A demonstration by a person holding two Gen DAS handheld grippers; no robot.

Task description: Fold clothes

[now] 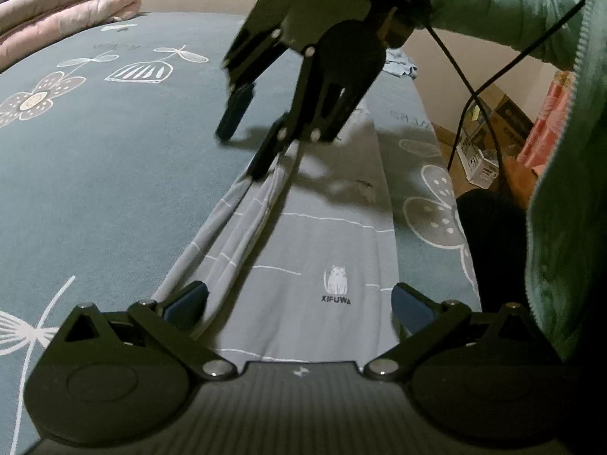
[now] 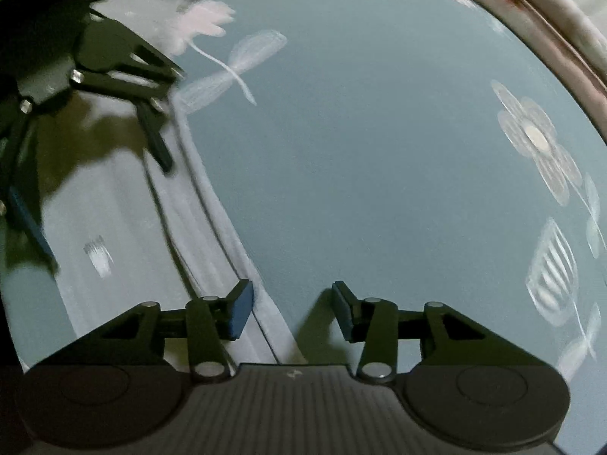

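Observation:
A grey garment point(image 1: 322, 235) with thin white lines and a small cat logo lies stretched lengthwise on the bed; its left side is folded in as a narrow strip point(image 1: 242, 235). My left gripper point(image 1: 299, 303) stands wide open over its near end, its pads clear of the cloth. My right gripper point(image 1: 246, 144) hangs tilted down over the far end, open, one fingertip over the bare sheet and the other at the folded strip. In the right wrist view my right gripper point(image 2: 292, 314) straddles the garment's edge point(image 2: 212, 227) with nothing pinched, and my left gripper point(image 2: 95, 189) shows at upper left.
The blue-grey bedsheet point(image 1: 95, 174) with white flower prints covers the bed. A folded pink quilt point(image 1: 68, 3) lies at the far left. A person's green sleeve point(image 1: 561, 151) and cables cross the right side. Past the bed's right edge are boxes and a white basket point(image 1: 481, 159).

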